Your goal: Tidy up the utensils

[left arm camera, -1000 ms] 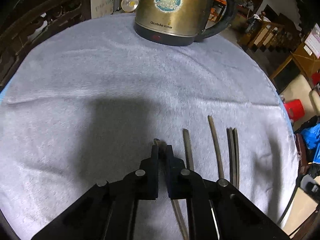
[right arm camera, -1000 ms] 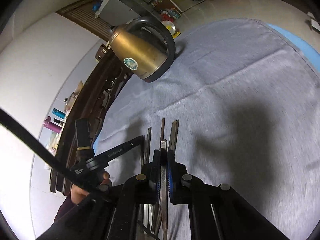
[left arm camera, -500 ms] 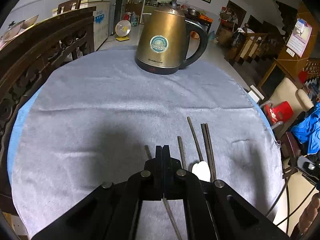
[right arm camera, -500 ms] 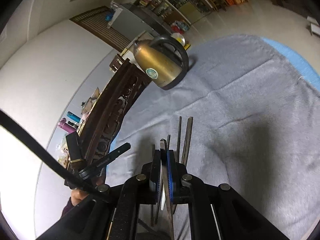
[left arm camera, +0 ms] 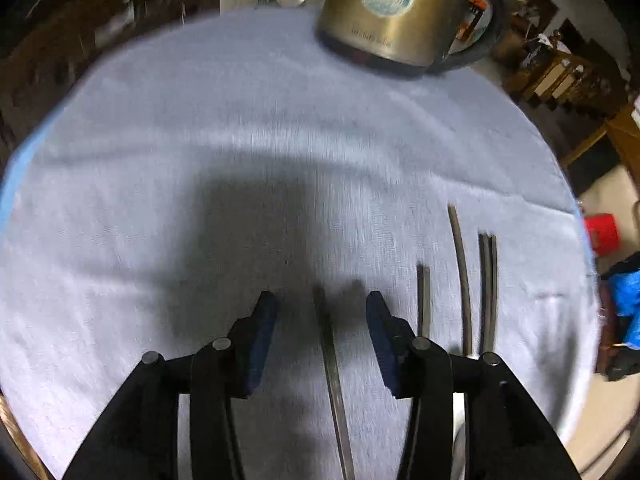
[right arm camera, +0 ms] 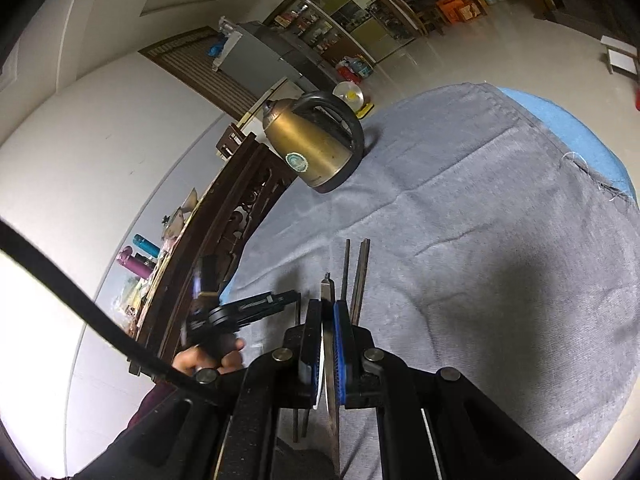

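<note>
My left gripper (left arm camera: 320, 312) is open, low over the grey cloth (left arm camera: 240, 140). A thin dark chopstick (left arm camera: 330, 360) lies on the cloth between its fingers, free of both pads. More dark chopsticks (left arm camera: 464, 276) lie in a row to the right. My right gripper (right arm camera: 329, 320) is shut on a flat metal utensil handle (right arm camera: 330, 344) and holds it above the cloth. Two chopsticks (right arm camera: 358, 280) lie on the cloth beyond it. The left gripper (right arm camera: 256, 308) shows at the left of the right wrist view.
A brass electric kettle (left arm camera: 396, 12) stands at the far side of the round table, also in the right wrist view (right arm camera: 316, 148). A carved dark wooden chair back (right arm camera: 224, 240) stands by the table's left edge. A blue underlay (right arm camera: 560, 120) shows at the cloth's rim.
My left gripper has opened and let go of the chopstick, which now lies on the cloth. It has dropped lower toward the table. My right gripper stays shut on its utensil.
</note>
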The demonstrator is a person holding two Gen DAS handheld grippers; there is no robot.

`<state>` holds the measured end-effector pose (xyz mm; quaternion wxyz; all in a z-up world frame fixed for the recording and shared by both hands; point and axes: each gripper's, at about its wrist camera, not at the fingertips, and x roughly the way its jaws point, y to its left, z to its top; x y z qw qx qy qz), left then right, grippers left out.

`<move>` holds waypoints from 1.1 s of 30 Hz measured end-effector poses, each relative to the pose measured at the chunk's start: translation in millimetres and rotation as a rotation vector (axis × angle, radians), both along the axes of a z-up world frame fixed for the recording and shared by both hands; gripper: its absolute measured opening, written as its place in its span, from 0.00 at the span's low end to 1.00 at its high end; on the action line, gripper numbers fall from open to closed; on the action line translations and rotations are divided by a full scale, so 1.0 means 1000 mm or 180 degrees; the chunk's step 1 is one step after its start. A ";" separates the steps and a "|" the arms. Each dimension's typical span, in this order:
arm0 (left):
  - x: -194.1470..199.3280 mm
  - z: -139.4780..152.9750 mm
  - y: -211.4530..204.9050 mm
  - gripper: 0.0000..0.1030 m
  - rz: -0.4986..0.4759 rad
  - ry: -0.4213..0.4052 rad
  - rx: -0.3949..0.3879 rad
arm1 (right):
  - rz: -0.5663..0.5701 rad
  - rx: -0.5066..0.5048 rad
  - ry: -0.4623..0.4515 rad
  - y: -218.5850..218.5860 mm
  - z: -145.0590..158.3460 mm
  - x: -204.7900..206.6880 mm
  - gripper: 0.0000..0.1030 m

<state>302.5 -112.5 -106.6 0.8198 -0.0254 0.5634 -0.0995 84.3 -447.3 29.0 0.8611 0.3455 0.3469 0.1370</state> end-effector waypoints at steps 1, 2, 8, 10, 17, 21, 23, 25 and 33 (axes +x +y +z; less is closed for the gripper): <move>0.001 -0.002 -0.004 0.25 -0.0044 0.0038 0.0011 | -0.0003 0.0005 0.0013 -0.002 -0.002 0.000 0.07; 0.001 -0.001 -0.006 0.13 -0.0064 -0.0028 0.0080 | -0.0003 0.0013 0.0029 -0.003 -0.004 0.001 0.06; -0.017 0.008 -0.005 0.05 -0.0128 -0.0264 0.0129 | 0.0028 0.0024 0.0068 -0.002 -0.006 0.004 0.06; -0.030 0.023 -0.001 0.05 -0.0152 -0.0410 0.0070 | 0.0036 -0.0035 0.0028 0.002 0.000 0.001 0.06; -0.093 0.103 0.020 0.05 -0.0347 -0.1066 -0.0111 | 0.0025 -0.0534 0.0119 0.028 0.018 -0.004 0.10; -0.135 0.133 0.030 0.05 -0.0447 -0.1404 -0.0217 | -0.0049 -0.0753 0.0552 0.031 -0.012 0.024 0.62; -0.154 0.146 0.039 0.05 -0.0471 -0.1585 -0.0272 | -0.0134 -0.0822 0.0779 0.035 -0.033 0.046 0.67; -0.170 0.155 0.045 0.05 -0.0485 -0.1708 -0.0328 | -0.0141 -0.0975 0.0901 0.043 -0.046 0.067 0.52; -0.225 0.184 0.079 0.05 -0.0374 -0.2089 -0.0585 | -0.0224 -0.2025 0.1652 0.085 -0.092 0.128 0.09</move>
